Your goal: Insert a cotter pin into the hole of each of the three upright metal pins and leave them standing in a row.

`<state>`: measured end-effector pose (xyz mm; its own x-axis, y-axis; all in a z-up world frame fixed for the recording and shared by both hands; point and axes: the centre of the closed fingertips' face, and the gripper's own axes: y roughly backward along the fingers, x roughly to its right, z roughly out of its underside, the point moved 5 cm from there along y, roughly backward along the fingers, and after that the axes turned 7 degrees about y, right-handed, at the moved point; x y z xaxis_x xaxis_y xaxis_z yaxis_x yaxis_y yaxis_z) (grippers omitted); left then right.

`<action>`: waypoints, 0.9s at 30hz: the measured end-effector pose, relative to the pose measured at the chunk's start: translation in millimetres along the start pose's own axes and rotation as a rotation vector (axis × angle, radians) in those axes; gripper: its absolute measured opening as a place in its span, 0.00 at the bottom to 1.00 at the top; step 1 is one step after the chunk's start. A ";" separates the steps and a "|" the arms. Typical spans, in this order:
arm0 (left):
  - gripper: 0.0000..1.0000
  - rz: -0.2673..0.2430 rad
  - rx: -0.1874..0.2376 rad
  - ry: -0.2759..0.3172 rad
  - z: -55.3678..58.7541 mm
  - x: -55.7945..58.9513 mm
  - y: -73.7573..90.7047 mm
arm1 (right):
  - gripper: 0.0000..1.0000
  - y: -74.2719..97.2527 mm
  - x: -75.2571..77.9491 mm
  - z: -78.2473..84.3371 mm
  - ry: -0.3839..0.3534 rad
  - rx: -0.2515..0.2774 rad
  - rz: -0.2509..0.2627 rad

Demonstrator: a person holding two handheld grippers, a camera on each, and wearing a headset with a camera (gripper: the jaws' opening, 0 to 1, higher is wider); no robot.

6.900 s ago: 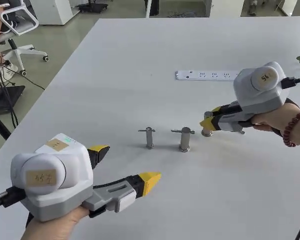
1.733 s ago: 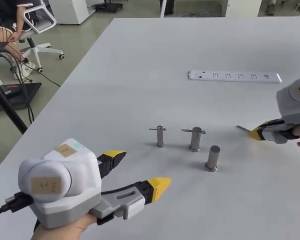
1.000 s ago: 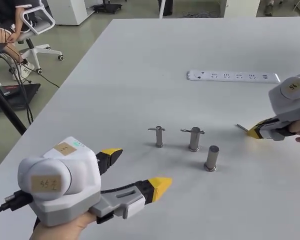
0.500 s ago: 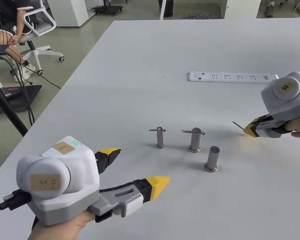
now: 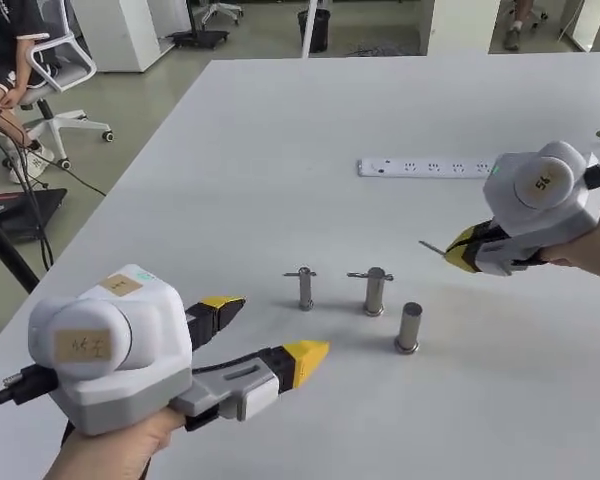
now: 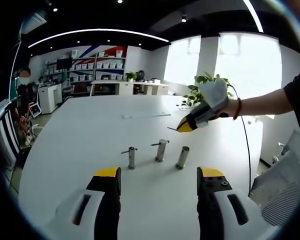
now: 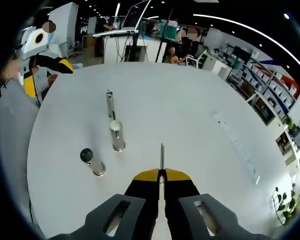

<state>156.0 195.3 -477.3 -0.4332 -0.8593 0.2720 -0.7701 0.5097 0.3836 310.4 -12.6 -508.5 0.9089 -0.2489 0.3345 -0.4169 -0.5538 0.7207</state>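
Cotter pin (image 5: 432,247) now rides clear of the table (image 5: 280,120), clenched in the right gripper (image 5: 460,256), which has risen from the tabletop by the right edge and swung in toward the row. Left-hand metal pin (image 5: 305,288) and middle metal pin (image 5: 374,291) already carry theirs. The bare third pin (image 5: 409,328) stands beside them, slightly nearer the near edge, so insertion looks next. Left gripper (image 5: 265,330) hovers released by the near edge, holding nothing.
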 end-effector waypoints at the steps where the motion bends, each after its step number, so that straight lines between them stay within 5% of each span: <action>1: 0.59 0.007 -0.002 0.001 -1.1 0.1 -1.4 | 0.00 1.9 -2.8 -3.2 0.008 0.007 -0.006; 11: 0.51 0.057 -0.012 0.011 -10.4 4.5 -14.2 | 0.00 16.8 -32.4 -37.9 0.118 0.097 -0.069; 27: 0.34 0.154 -0.034 0.132 -20.9 12.1 -41.7 | 0.00 24.3 -57.8 -64.4 0.200 0.209 -0.161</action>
<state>192.6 164.6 -471.6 -0.4781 -0.7588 0.4422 -0.6819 0.6381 0.3577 247.4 39.5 -471.2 0.9352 0.0043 0.3540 -0.2390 -0.7299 0.6404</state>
